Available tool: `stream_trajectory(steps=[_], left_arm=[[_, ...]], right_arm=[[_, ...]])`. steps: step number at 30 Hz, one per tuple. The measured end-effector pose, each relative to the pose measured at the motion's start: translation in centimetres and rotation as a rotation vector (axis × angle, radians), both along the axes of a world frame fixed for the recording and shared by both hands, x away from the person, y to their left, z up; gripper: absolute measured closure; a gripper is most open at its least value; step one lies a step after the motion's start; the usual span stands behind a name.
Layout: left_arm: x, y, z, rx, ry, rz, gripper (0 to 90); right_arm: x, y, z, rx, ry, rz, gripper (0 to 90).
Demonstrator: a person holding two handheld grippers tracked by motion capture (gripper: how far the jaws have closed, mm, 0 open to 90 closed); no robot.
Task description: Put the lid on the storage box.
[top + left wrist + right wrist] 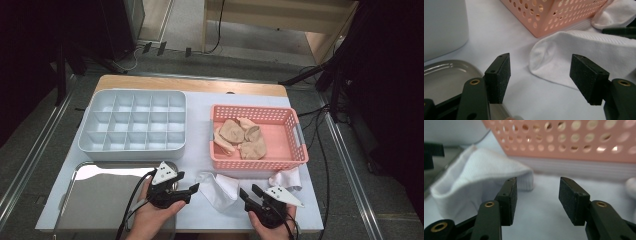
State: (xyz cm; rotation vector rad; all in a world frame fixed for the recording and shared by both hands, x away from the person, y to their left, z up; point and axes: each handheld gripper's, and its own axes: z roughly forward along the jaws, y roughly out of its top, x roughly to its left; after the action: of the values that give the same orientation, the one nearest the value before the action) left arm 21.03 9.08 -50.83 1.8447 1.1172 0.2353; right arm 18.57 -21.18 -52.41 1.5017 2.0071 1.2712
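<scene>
A white sock point(220, 187) lies crumpled on the table in front of the pink basket point(300, 150). My left gripper point(191, 192) is open just left of it, jaws pointing at the sock point(579, 57). My right gripper point(248, 191) is open just right of the same sock point(474, 182), with nothing between its pads. In their own views the left gripper point(540, 72) and the right gripper point(537, 195) hover low over the white cloth. A second white sock point(286, 177) lies by the basket's front right corner. Several beige socks point(240, 137) are piled inside the basket.
A white compartment organiser point(132, 125) stands at the back left, empty. A shiny metal tray point(100, 195) lies at the front left, beside my left hand. The pink basket wall point(564, 140) rises close ahead of the right gripper. Cables trail off the table's right side.
</scene>
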Motion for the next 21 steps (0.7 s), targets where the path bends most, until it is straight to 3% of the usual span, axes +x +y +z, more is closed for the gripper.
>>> stream_trajectory(steps=[7,11,13,15,17,20,21], left_arm=[[1.3,-1.2,-0.8,0.029,0.037,0.006,34.9],[1.9,-2.1,-1.4,0.086,0.065,-0.014,40.6],[2.1,-2.3,-1.5,0.096,0.077,-0.029,46.8],[2.3,-2.4,-1.8,0.111,0.091,-0.029,55.4],[2.3,-2.3,-1.8,0.108,0.097,-0.029,69.5],[2.6,-1.8,-1.7,0.051,0.148,-0.065,88.9],[2.5,-1.6,-1.6,0.033,0.155,-0.066,90.0]], right_arm=[[1.0,1.3,-0.9,-0.019,0.031,0.024,47.1],[2.4,2.3,-0.9,-0.052,0.03,0.033,48.2],[2.7,2.8,-0.8,-0.08,0.029,0.046,53.5],[2.8,3.1,-0.7,-0.089,0.022,0.086,64.9],[2.7,3.3,-0.7,-0.099,0.023,0.099,79.4],[2.7,3.0,-0.7,-0.051,0.046,0.097,86.1],[2.6,2.8,-0.6,-0.048,0.048,0.088,86.5]])
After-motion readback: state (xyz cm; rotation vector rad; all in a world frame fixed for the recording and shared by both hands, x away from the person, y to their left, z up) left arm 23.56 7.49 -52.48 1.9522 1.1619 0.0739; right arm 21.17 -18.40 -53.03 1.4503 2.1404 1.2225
